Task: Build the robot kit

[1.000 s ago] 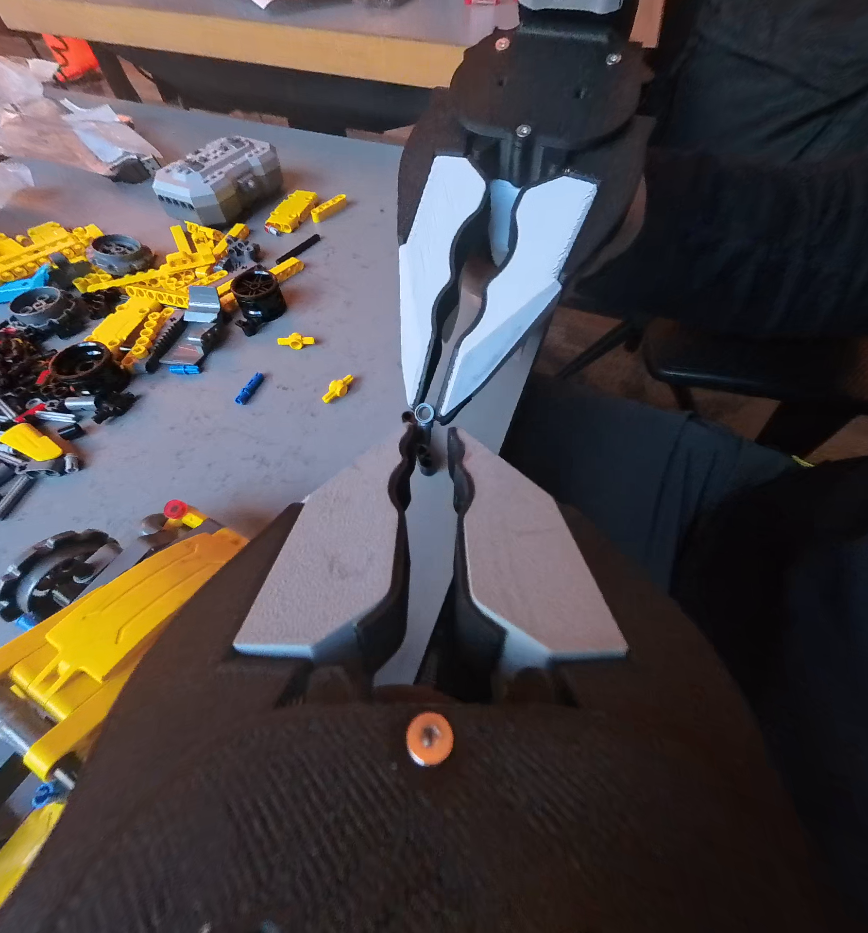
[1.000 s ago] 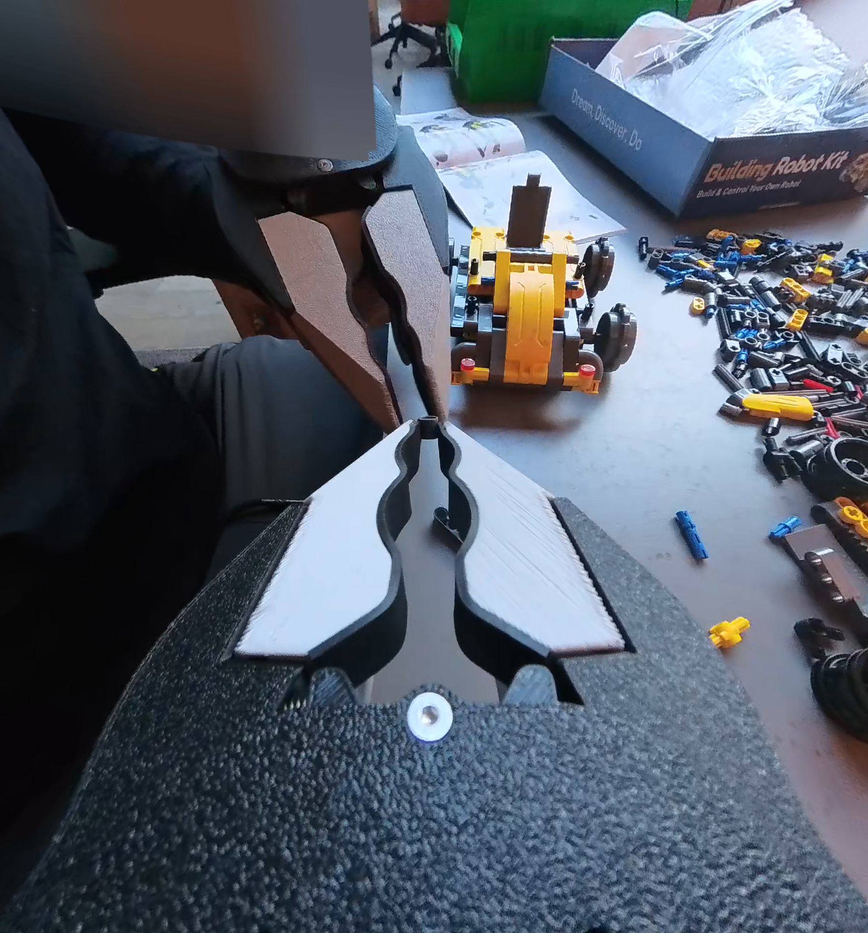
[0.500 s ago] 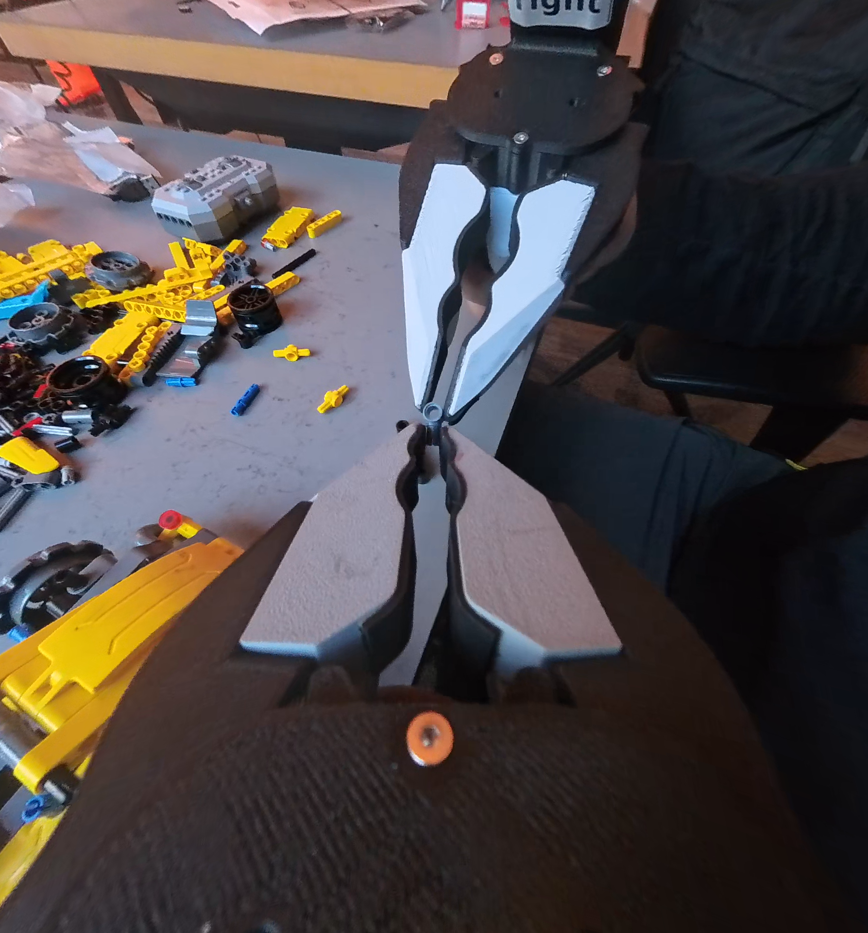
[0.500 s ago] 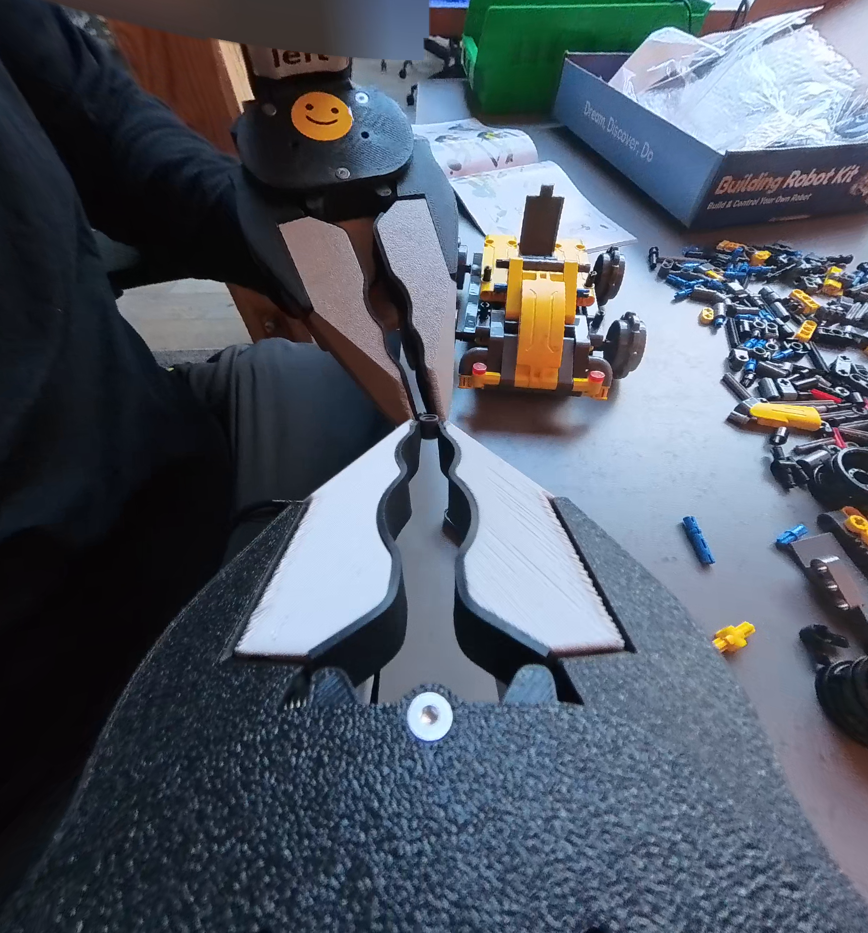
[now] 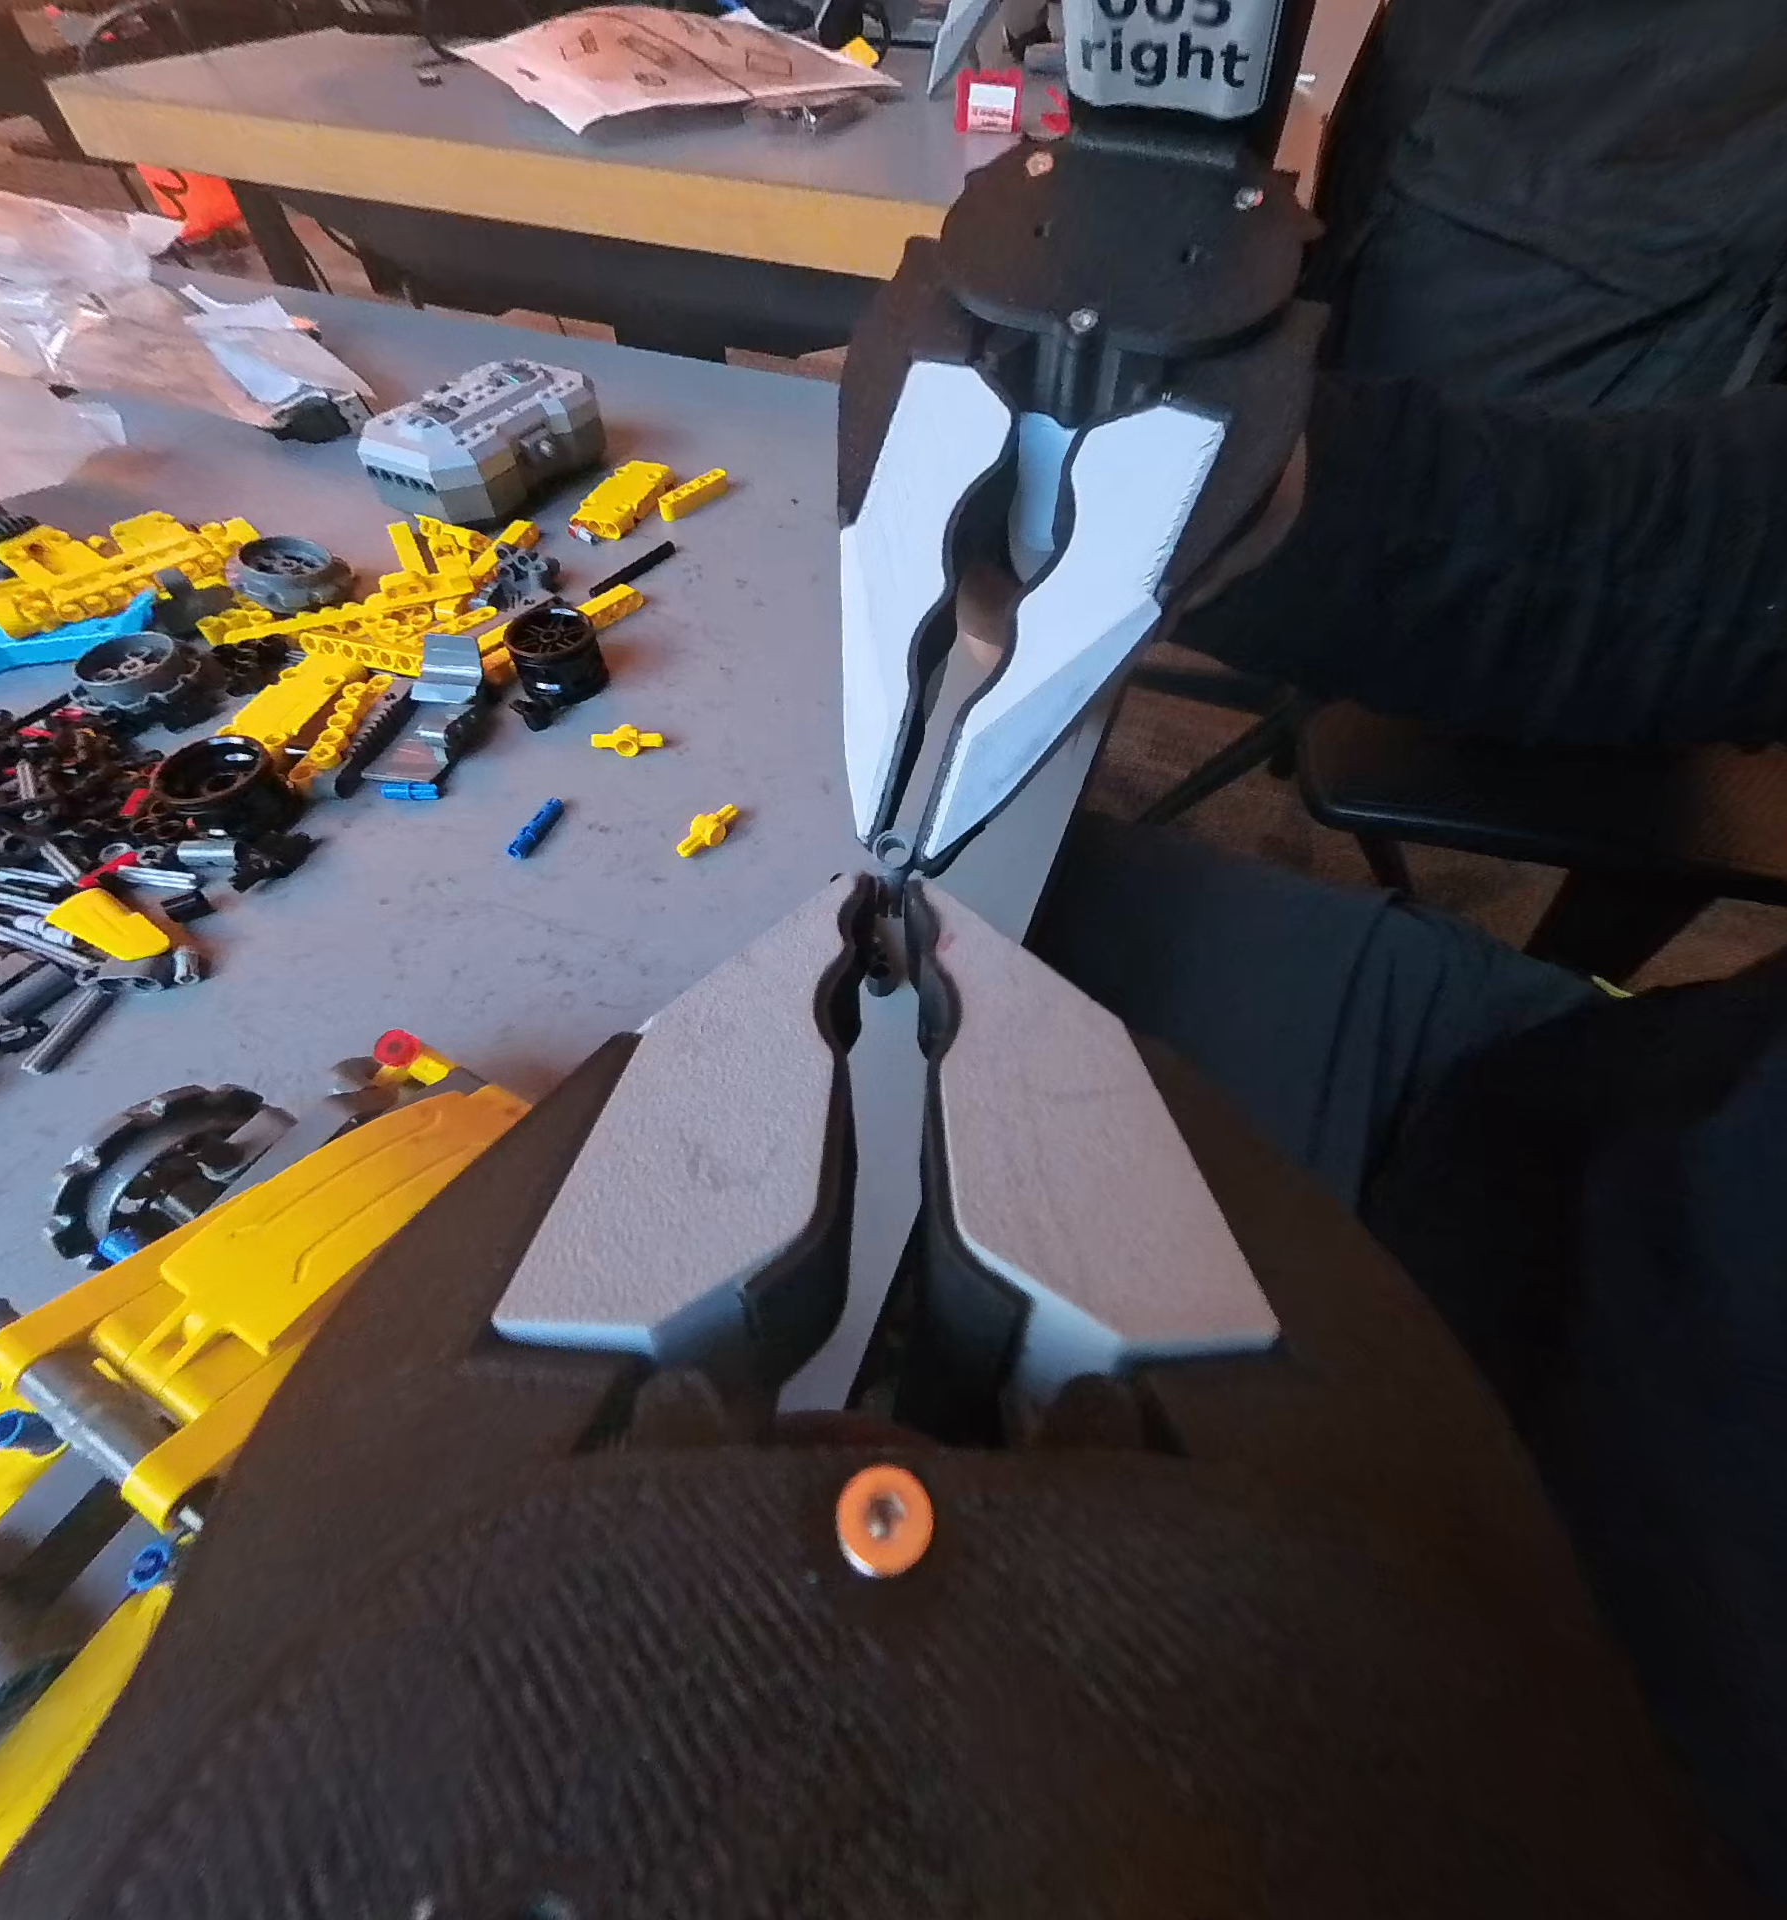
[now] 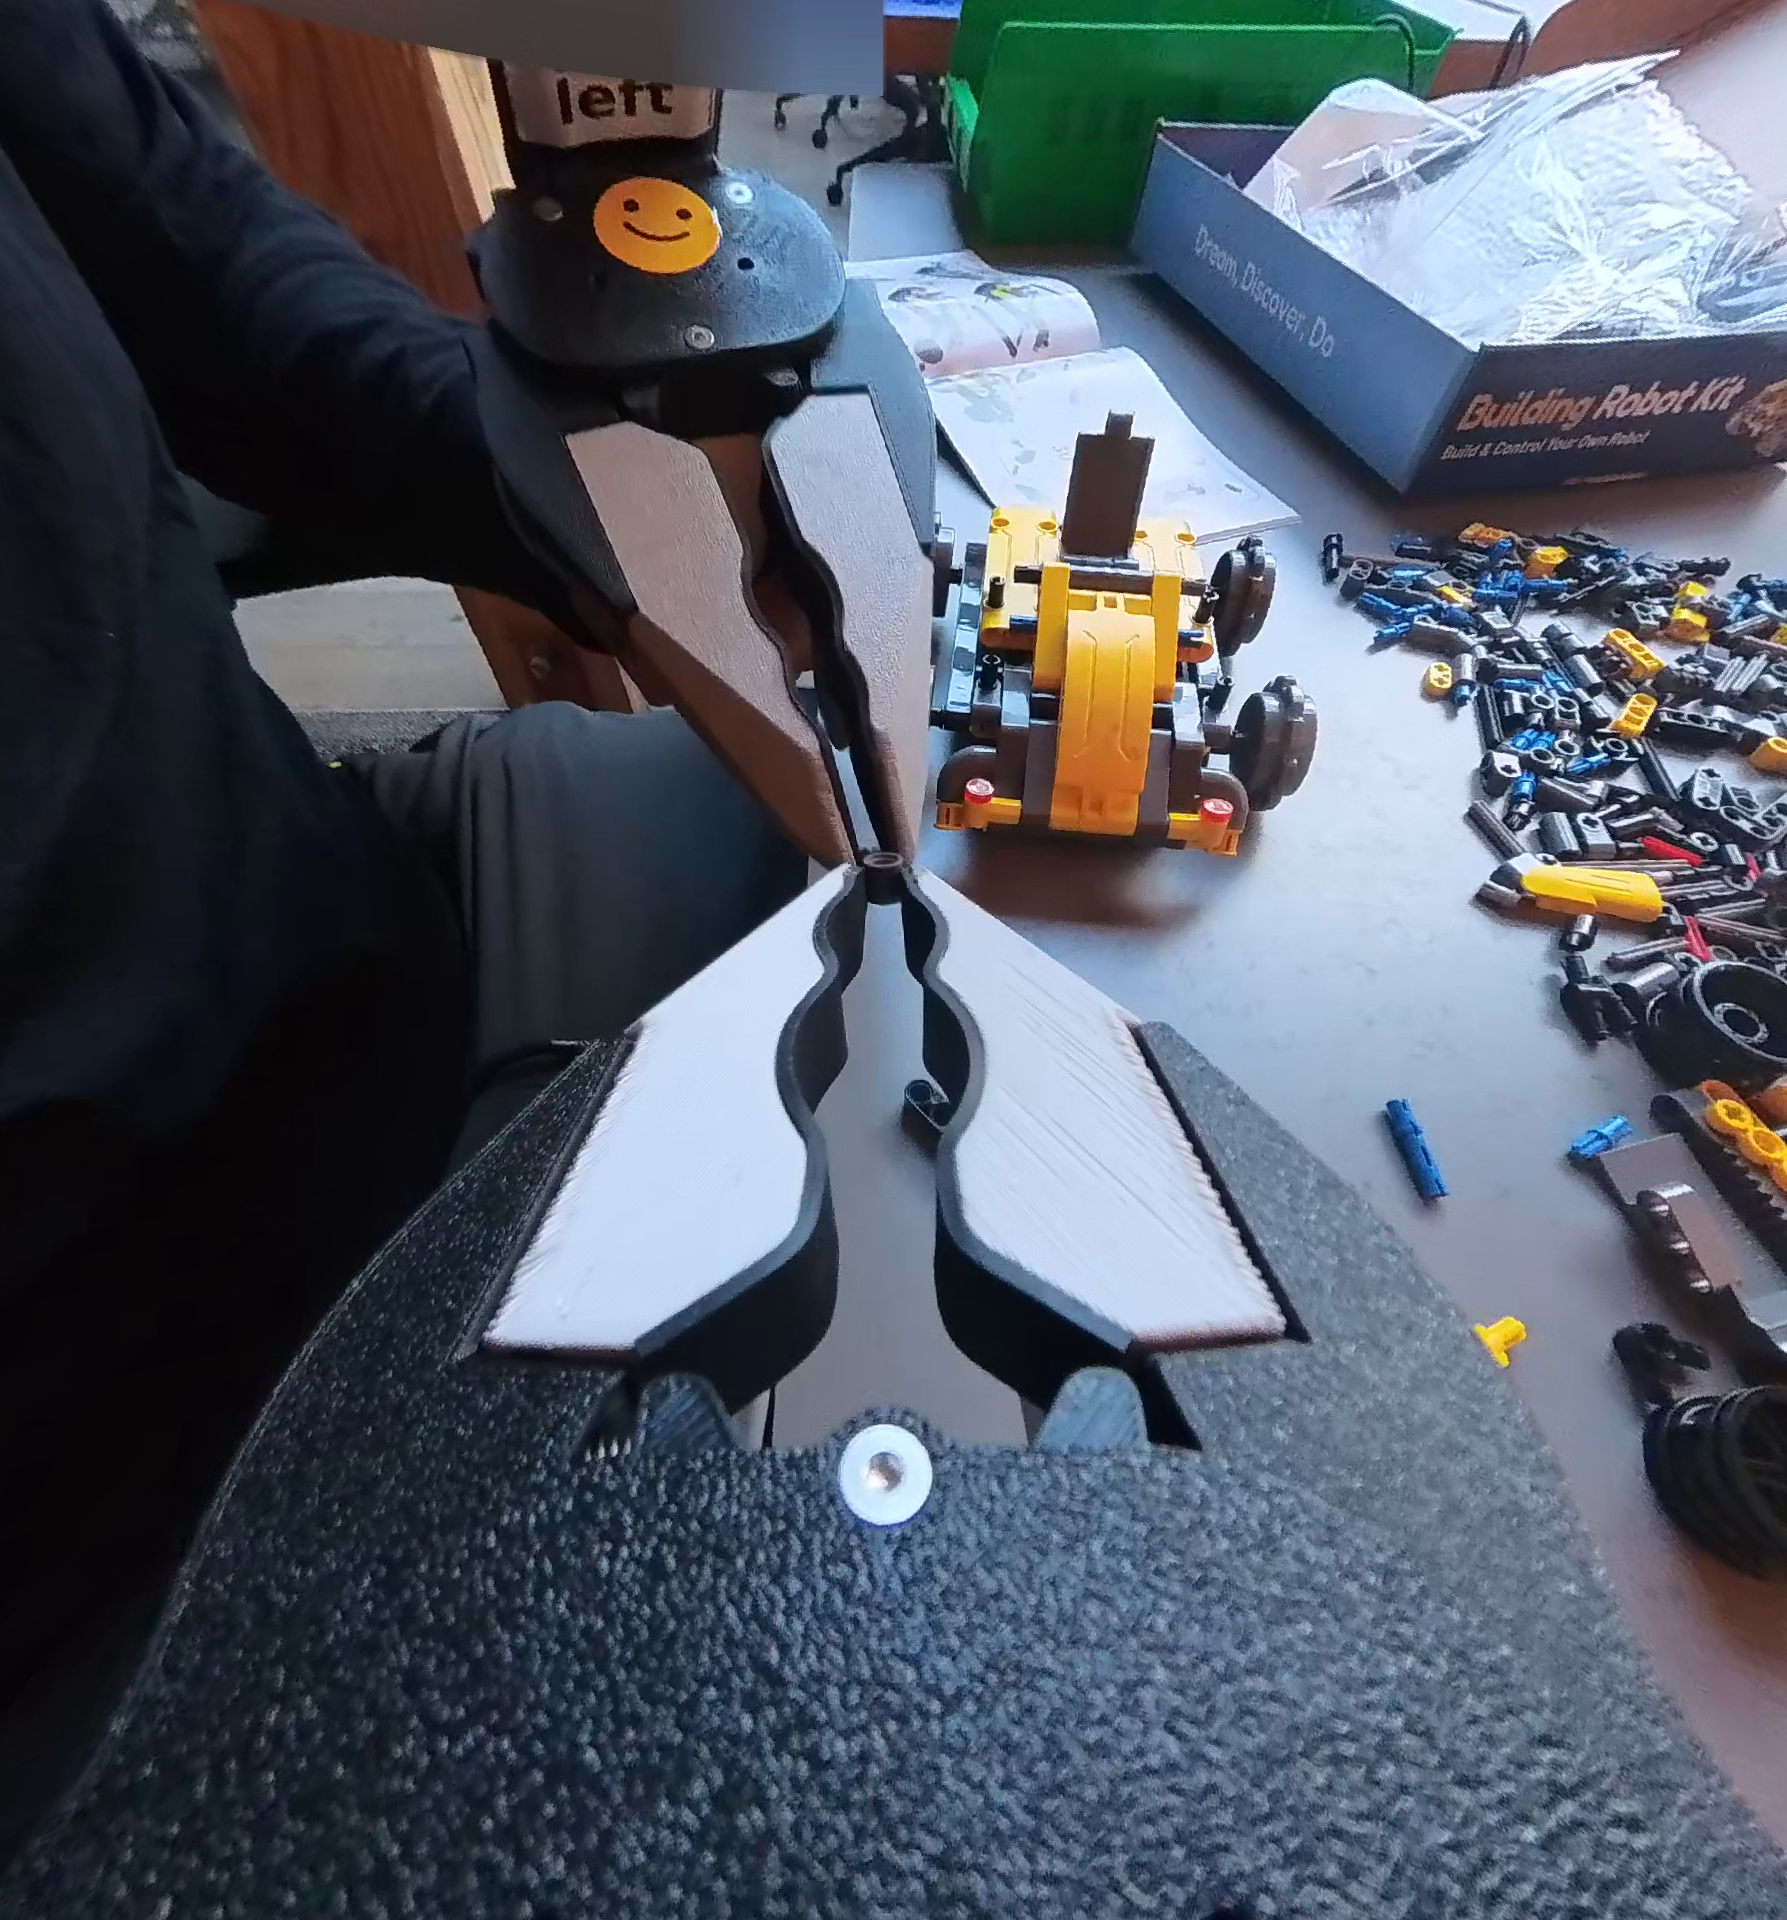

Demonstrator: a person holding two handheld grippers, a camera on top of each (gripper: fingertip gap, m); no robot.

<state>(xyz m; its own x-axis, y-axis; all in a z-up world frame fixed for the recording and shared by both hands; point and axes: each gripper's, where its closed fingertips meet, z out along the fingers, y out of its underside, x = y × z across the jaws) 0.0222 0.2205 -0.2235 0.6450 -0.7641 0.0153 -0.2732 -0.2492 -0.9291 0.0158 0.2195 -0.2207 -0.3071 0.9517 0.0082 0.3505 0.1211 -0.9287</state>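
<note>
My two grippers meet tip to tip above the front edge of the grey table (image 5: pixel 432 935). My left gripper (image 5: pixel 884 896) is shut on a small black pin (image 5: pixel 878 940) that stands upright between its fingertips. My right gripper (image 6: pixel 884 881) is shut on a small grey ring-ended connector (image 6: pixel 884 864). In the left wrist view the right gripper (image 5: pixel 897 847) comes down from above, and its grey connector (image 5: pixel 894 850) sits just over the black pin. In the right wrist view the left gripper (image 6: pixel 863 844) points down at my tips. Whether the two pieces touch is hidden.
A yellow and grey toy vehicle (image 6: pixel 1086 665) stands on the table beyond the tips. Loose yellow, black and blue parts (image 6: pixel 1647 707) lie to its right, by a blue box (image 6: pixel 1491 343) and a booklet (image 6: pixel 1055 416). A small black part (image 6: pixel 925 1101) lies under my right gripper. A person's dark-clothed lap is on the other side. Left and right tips are no more than a few centimetres apart.
My left gripper's fingers have closed from slightly apart onto the black pin. The two grippers' tips have stayed close together, with the grey connector just over the pin.
</note>
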